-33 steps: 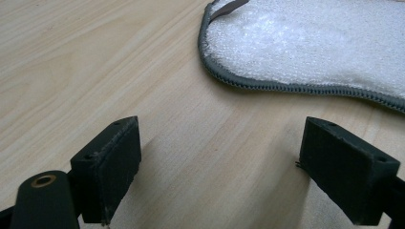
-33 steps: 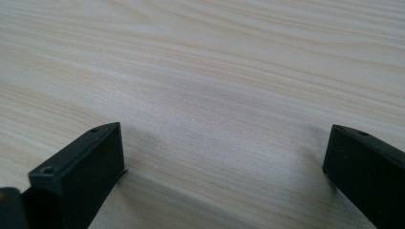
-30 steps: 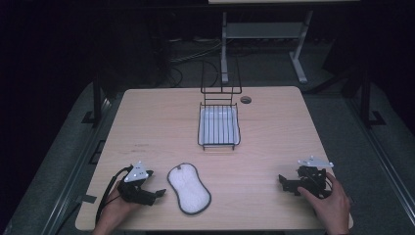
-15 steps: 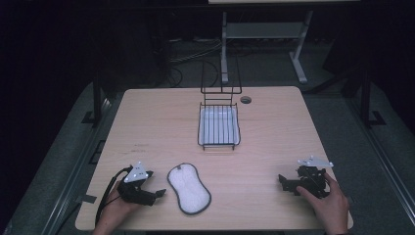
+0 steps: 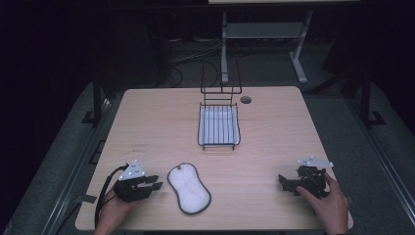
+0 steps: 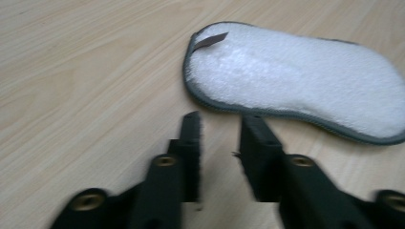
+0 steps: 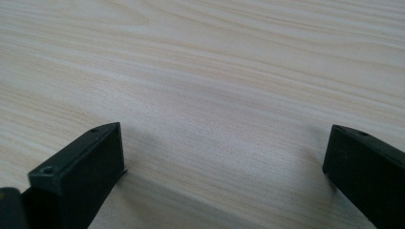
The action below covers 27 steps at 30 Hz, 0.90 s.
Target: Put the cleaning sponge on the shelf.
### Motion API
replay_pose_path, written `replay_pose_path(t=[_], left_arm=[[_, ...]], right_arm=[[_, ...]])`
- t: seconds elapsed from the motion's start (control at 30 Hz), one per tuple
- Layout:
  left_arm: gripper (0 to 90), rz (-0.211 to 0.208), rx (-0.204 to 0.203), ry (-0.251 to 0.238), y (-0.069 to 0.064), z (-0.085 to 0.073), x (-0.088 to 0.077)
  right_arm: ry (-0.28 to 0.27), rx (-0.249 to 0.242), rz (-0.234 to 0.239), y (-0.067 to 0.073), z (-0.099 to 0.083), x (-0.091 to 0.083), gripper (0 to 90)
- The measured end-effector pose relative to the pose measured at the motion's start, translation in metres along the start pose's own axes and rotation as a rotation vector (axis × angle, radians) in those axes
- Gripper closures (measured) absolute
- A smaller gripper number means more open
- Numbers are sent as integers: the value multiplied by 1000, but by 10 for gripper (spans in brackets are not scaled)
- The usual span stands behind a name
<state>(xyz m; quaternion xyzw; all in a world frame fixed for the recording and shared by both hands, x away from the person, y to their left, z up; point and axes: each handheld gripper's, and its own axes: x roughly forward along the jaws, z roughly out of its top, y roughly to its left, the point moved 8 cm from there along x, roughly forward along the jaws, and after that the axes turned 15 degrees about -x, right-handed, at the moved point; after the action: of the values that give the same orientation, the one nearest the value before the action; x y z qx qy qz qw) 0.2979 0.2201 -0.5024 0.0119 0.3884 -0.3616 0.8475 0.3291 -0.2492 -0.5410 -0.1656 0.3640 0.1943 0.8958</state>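
Left gripper view has my left tool [image 6: 217, 143] with its jaws just drawn in to a narrow gap, nothing between them; the white cleaning pad [image 6: 301, 78] lies flat on the worktop [image 6: 86, 71] just ahead, untouched. My right tool [image 5: 293, 182] rests spread wide, well apart. I judge the grab not yet made.

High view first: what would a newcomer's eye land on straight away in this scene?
Probably the white pad with a grey edge, lying flat near the front of the wooden table, just beside the left tongs. Those jaws have just been closing, nothing between them, a small gap left. Next comes the black wire rack at the table's middle rear, while the right tongs rest wide open at front right.
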Motion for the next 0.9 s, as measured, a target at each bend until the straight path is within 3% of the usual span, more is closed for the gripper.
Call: replay_pose_path(t=[0.1, 0.43, 0.9], left_arm=[[894, -30, -25, 10, -3, 1, -1], [898, -55, -35, 41, -10, 0, 8], [898, -22, -19, 61, -8, 11, 28]], right_arm=[[0, -1, 0, 0, 0, 0, 0], [-1, 0, 0, 0, 0, 0, 0], [-1, 0, 0, 0, 0, 0, 0]])
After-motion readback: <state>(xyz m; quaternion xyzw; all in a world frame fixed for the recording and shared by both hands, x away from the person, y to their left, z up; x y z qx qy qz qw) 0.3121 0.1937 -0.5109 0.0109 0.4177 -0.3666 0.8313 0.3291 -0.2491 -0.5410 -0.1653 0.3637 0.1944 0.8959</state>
